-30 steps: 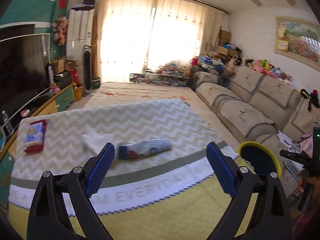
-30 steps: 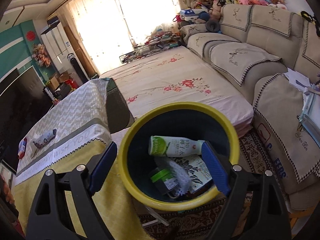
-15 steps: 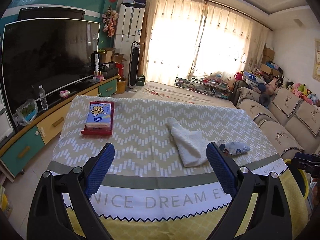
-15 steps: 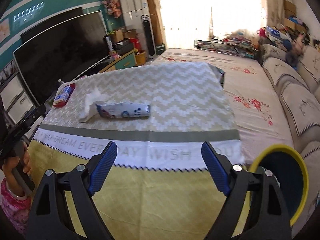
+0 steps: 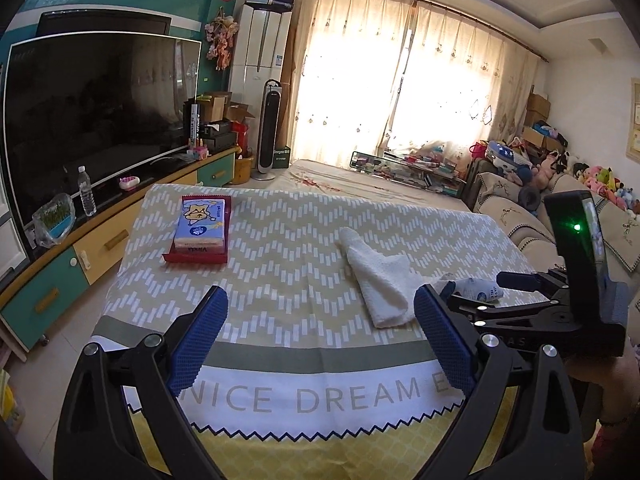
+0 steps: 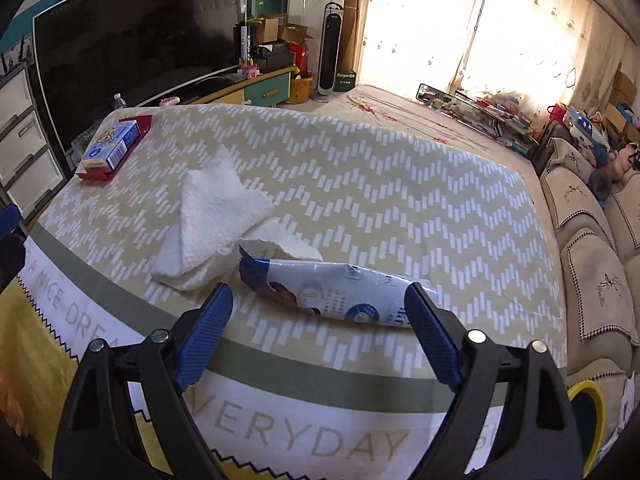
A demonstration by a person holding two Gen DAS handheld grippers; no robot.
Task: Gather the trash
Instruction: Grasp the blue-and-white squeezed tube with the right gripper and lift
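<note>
Table (image 6: 360,184), the landmark for all entries: covered by a chevron-patterned cloth with a grey stripe, a white lettered band and a yellow zigzag-edged skirt along its near edge.

Wrapper (image 6: 332,292): empty blue-and-white printed packet, lying flat on its side close behind the grey stripe, toward the table's near right part. One torn end touches the paper towel. In the left wrist view only its tip shows (image 5: 478,289), behind the right gripper's body.

Paper towel (image 6: 208,220): white, crumpled and folded, lying just left of the wrapper, near the table's middle (image 5: 380,276).

Tissue pack (image 5: 202,220): blue, resting on a red tray at the table's far left corner, well apart from the wrapper (image 6: 110,146).

Trash bin (image 6: 586,420): yellow rim, dark inside, standing off the table's near right corner, below table level; only part shows.

Right gripper (image 6: 318,334): jaws spread wide, nothing between the pads, poised over the near edge with the wrapper just beyond the fingertips. Seen side-on from the left wrist view (image 5: 520,308).

Left gripper (image 5: 318,338): jaws wide apart, holding nothing, above the table's near left edge, the paper towel ahead of its right finger.

Open room: the table's far half and right side are bare cloth. A sofa (image 6: 592,240) runs along past the table's right edge; a TV cabinet (image 5: 100,240) lines its left.
</note>
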